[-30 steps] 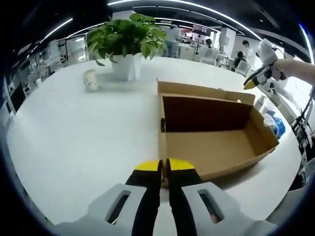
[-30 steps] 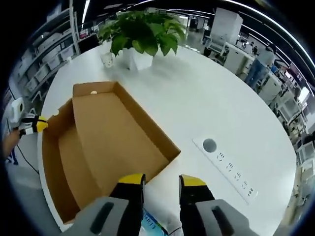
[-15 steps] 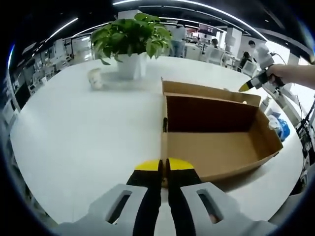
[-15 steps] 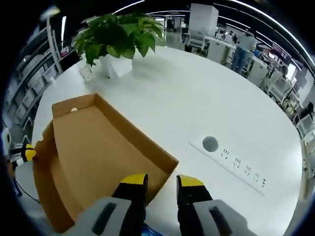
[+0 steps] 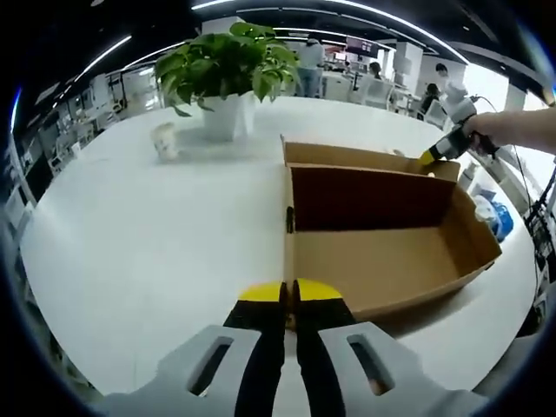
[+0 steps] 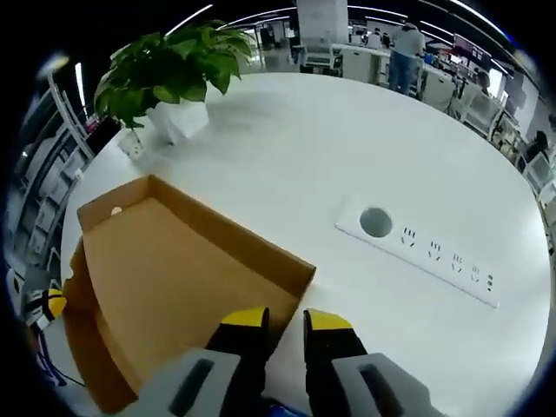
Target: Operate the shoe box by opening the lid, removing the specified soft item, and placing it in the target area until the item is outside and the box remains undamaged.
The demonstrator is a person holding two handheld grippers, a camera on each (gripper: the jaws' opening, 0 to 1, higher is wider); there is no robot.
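The left tool (image 5: pixel 288 295) sits low in the left gripper view, its yellow-tipped jaws pressed together at the near wall of the open cardboard shoe box (image 5: pixel 382 261). The box lies on the white worktop (image 5: pixel 139 234) with its brown inside bare. At the far right corner of the box the right tool (image 5: pixel 432 156), held by a person's hand (image 5: pixel 491 130), points at the rim. A potted plant (image 5: pixel 228 69) stands beyond, a small pale object (image 5: pixel 164 139) beside it
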